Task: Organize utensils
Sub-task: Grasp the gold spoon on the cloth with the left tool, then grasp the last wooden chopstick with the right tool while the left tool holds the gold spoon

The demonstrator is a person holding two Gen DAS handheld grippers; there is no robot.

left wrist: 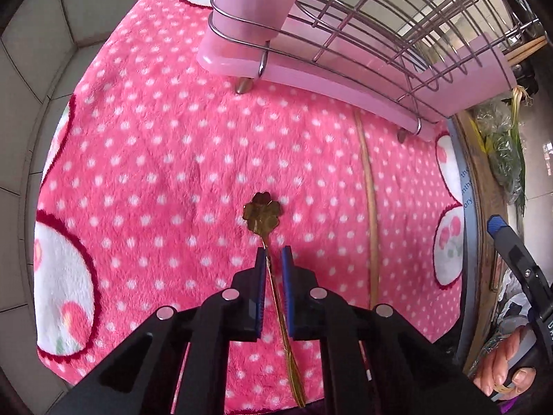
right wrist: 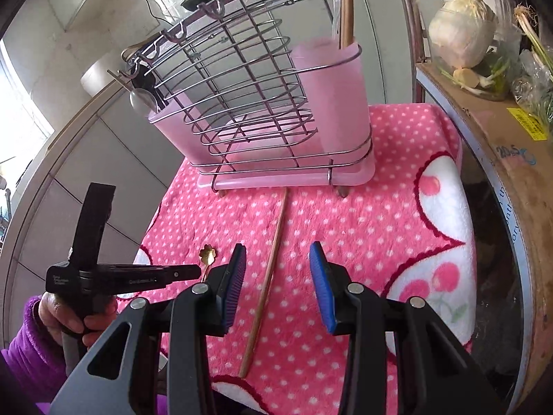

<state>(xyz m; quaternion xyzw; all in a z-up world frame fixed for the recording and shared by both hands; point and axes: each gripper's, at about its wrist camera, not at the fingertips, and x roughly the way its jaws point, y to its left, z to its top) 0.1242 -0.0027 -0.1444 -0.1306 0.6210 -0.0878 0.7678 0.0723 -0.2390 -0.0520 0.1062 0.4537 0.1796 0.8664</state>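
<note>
Your left hand-held gripper [left wrist: 273,254] has its jaws nearly shut around the gold spoon [left wrist: 263,211]; your right hand-held gripper [right wrist: 277,256] hangs half-open, empty, above the chopstick [right wrist: 268,276].

One gold spoon [left wrist: 263,212] with a flower-shaped bowl is lying on the pink blanket [left wrist: 155,159], and one loose wooden chopstick [right wrist: 266,283] is lying beside it. One wire rack [right wrist: 255,103] is standing at the far end, holding two pink cups [right wrist: 337,93]. Two chopsticks [right wrist: 345,10] are sticking up out of the right-hand cup, and one silver spoon [right wrist: 140,98] is showing at the left-hand one. One cabbage [right wrist: 461,31] is sitting on one cardboard box [right wrist: 484,128]. Two grippers are showing, the left gripper [left wrist: 273,256] and the right gripper [right wrist: 278,259].
</note>
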